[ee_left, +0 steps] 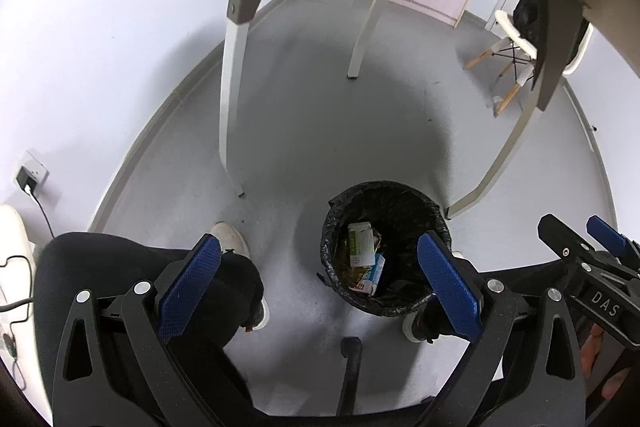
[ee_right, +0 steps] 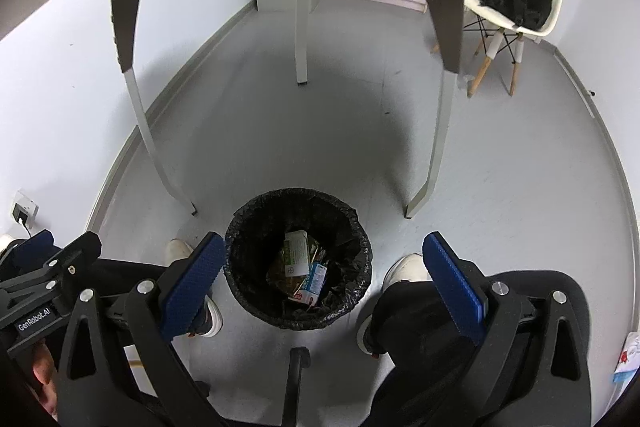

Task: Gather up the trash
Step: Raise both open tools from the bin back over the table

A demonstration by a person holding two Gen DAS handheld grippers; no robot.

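Two views, both looking down under the tabletop. Left wrist view: the left gripper (ee_left: 320,275) has its jaws spread wide and empty; one bin (ee_left: 386,247) with a black liner sits at lower centre between two white shoes, with at least two cartons (ee_left: 362,245) inside. The right gripper (ee_left: 600,247) shows at the right edge; I cannot tell its state here. Right wrist view: the right gripper (ee_right: 326,275), released and empty, frames the bin (ee_right: 298,259) at lower centre. One scrap (ee_right: 628,359) lies at the lower right edge, possibly trash. I'd judge it the likely next target: approach low, jaws wide.
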